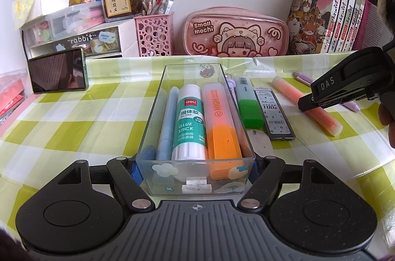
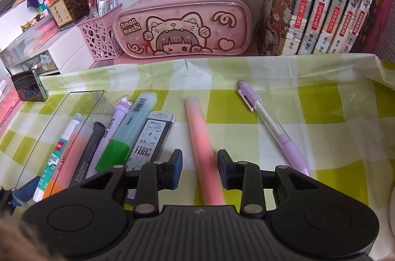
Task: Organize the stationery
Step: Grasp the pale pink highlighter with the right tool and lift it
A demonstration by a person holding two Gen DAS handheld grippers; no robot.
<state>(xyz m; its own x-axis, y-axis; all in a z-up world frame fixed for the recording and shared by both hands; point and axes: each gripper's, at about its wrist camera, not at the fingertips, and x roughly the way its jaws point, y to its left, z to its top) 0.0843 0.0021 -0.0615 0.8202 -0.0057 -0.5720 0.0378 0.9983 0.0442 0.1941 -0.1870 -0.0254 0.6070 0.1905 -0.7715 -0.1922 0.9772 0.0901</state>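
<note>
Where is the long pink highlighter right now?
The pink highlighter lies on the checked tablecloth, between the lead refill box and the purple pencil, with the right gripper open around its near end.

Tray: centre of the tabletop; holds glue stick and highlighter side by side.
Lead case: at 3 o'clock, just beside the tray.
Pouch: at 12 o'clock, behind the tray.
Books: at 2 o'clock.
Phone: at 10 o'clock.
</note>
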